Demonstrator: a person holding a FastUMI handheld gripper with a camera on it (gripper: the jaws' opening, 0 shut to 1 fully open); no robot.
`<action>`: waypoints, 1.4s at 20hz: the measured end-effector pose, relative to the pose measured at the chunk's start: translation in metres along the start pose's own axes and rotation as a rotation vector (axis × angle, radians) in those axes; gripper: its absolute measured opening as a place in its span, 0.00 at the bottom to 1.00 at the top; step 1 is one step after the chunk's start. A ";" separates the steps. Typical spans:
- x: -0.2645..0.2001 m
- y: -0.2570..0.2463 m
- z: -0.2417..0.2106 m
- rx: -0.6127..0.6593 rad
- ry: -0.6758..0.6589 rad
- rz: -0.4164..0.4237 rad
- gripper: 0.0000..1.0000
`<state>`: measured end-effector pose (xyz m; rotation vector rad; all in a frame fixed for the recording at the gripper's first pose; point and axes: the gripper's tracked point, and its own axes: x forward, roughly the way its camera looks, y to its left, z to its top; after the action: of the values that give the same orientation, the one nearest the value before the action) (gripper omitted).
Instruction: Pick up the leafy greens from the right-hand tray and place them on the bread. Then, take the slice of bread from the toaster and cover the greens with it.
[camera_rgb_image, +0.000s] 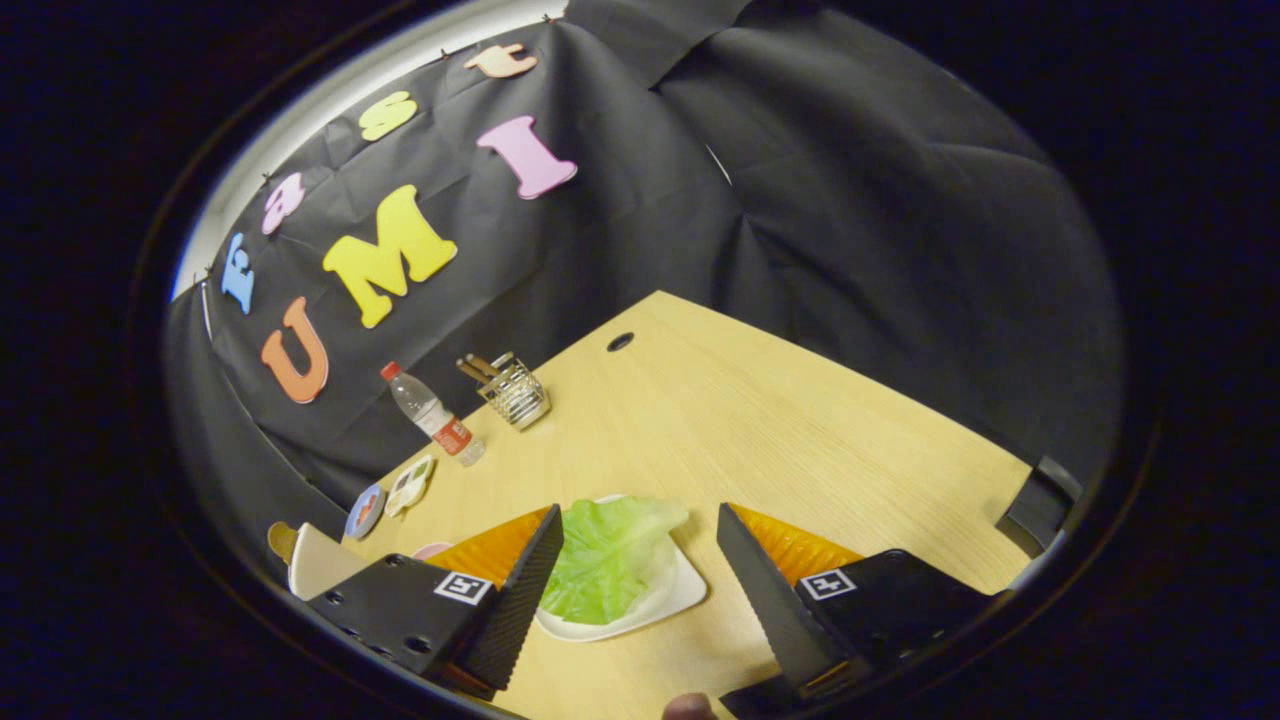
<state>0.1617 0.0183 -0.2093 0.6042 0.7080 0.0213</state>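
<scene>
A pale green leaf of greens (608, 560) lies on a white tray (672, 596) on the wooden table. My gripper (640, 540) hovers over it, open, with the leaf between the two fingers and nearer the left finger (525, 590). The right finger (765, 590) stands off to the side of the tray, over bare wood. Neither finger touches the leaf. Beyond the left finger, a pale, rounded slab with a brown edge (315, 560) peeks out, possibly bread; I cannot tell for sure.
A water bottle (433, 415) and a wire holder with utensils (513, 392) stand at the back by the black cloth wall. Small colourful plates (400, 492) lie left of the tray. A cable hole (620, 341) sits far back; a dark object (1040, 492) is at the table's right edge.
</scene>
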 end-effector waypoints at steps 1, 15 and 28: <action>0.011 -0.002 -0.002 0.010 0.013 -0.008 0.93; 0.056 -0.016 -0.012 0.132 0.131 -0.013 0.51; 0.022 0.007 0.015 0.111 0.068 0.081 0.00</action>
<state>0.1893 0.0218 -0.2102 0.7411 0.7538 0.0789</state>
